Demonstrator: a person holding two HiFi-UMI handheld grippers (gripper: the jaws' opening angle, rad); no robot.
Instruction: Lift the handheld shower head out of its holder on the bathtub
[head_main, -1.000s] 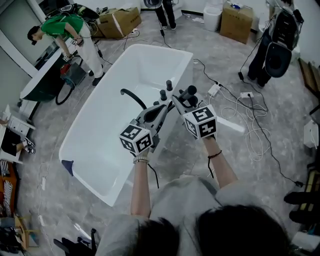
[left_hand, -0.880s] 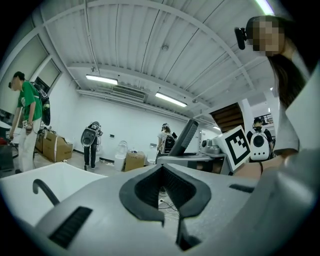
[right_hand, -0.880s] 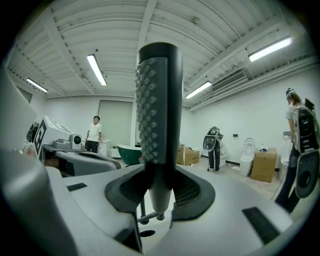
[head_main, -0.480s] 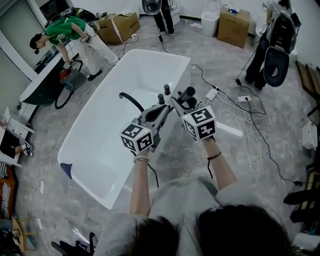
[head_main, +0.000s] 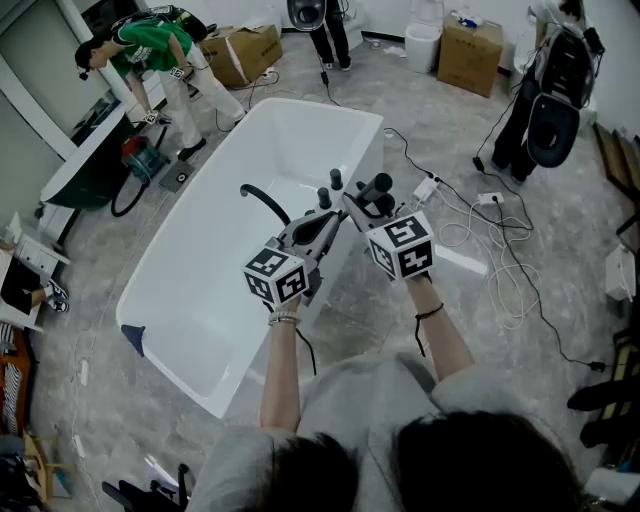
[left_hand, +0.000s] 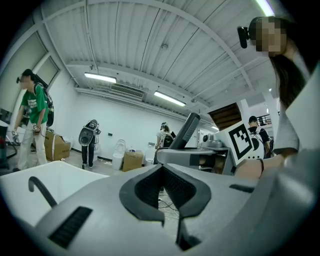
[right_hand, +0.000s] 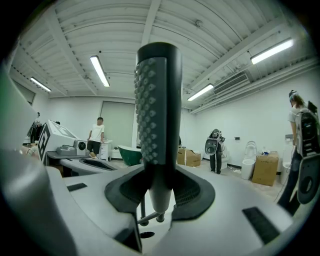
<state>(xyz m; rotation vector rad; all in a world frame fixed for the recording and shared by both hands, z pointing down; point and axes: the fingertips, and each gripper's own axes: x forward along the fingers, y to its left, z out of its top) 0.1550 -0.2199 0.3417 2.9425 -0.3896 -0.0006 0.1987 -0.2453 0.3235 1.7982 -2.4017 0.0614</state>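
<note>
Over the bathtub's (head_main: 150, 268) long rim nearest me, where the black fittings stand in a row, my right tool (right_hand: 159, 189) pinches the shower head (right_hand: 157, 110) low on its stem, pads pressed on either side; I grip it there, not on the broad part, so that the nubbed spray face stays free and the piece stands upright, which is the way it should slide out of a socket; the rounded foot of the stem shows just below the pads with a little air under it, so I judge it already partly or wholly clear of its holder, though I cannot make the holder out for certain; a dark opening below may be it. My left tool (head_main: 325, 218) has its jaws pressed together with nothing between them; it sits just beside the right one, pointing level across the same rim toward the curved spout (head_main: 262, 198) and the knobs (head_main: 337, 177), touching none of them as far as I can tell; I take it to be parked close to steady things if the stem sticks; other people stand well apart, beyond the tub's far corners.
</note>
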